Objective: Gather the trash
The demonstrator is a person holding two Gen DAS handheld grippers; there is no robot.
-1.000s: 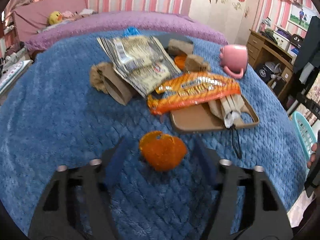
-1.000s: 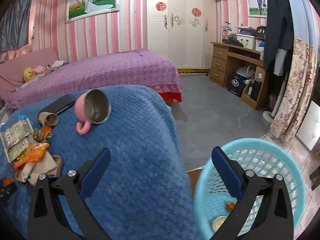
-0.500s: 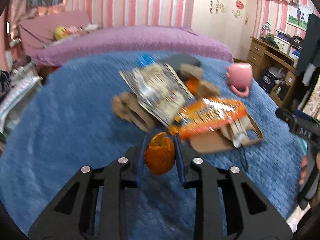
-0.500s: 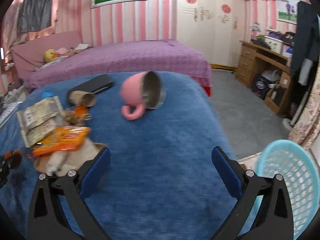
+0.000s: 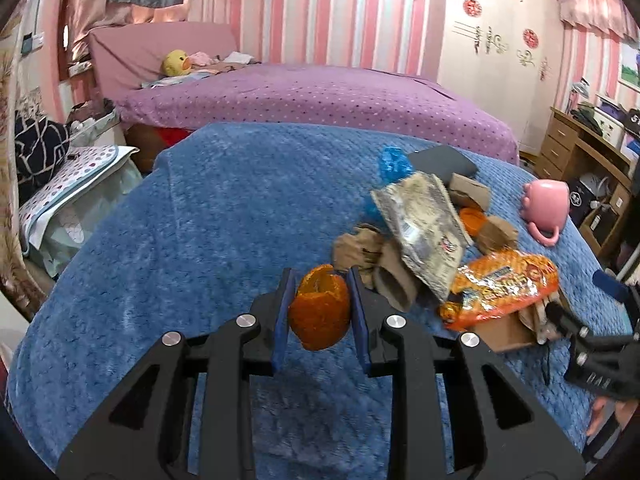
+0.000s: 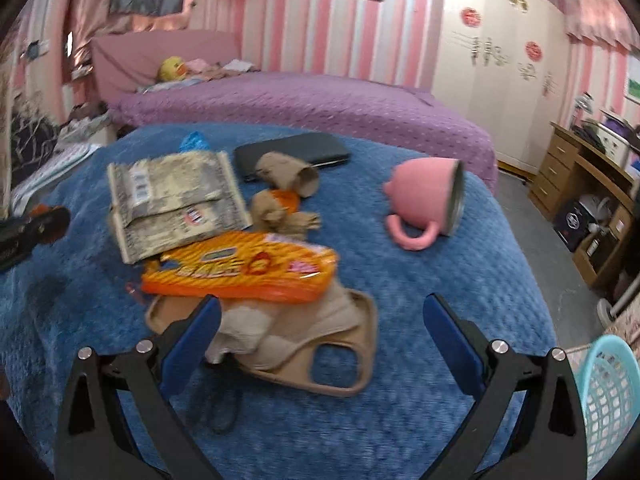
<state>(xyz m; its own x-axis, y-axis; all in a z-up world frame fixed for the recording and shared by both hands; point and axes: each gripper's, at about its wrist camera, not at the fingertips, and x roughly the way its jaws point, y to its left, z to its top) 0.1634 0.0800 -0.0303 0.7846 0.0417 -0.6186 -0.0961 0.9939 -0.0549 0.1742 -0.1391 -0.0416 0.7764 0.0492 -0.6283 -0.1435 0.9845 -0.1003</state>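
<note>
Orange peel (image 5: 319,312) clamped in left gripper (image 5: 319,307), lifted above blue blanket (image 5: 208,216).
Peel's open end points up-far; right gripper (image 6: 320,320) jaws apart over tan tray (image 6: 360,344). Wrapper (image 6: 240,270) print unreadable.

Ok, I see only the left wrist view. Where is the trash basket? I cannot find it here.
Observer: The light blue basket is at the lower right edge of the right wrist view, past the right edge of the blue blanket.
Operator: Is the right gripper free to take something?
Observer: Yes. The right gripper is wide open and empty, and it hangs over the tan tray.
Operator: And the pink mug, where does its mouth point?
Observer: The pink mug lies on its side with its metal-lined mouth facing right, toward the basket side.
</note>
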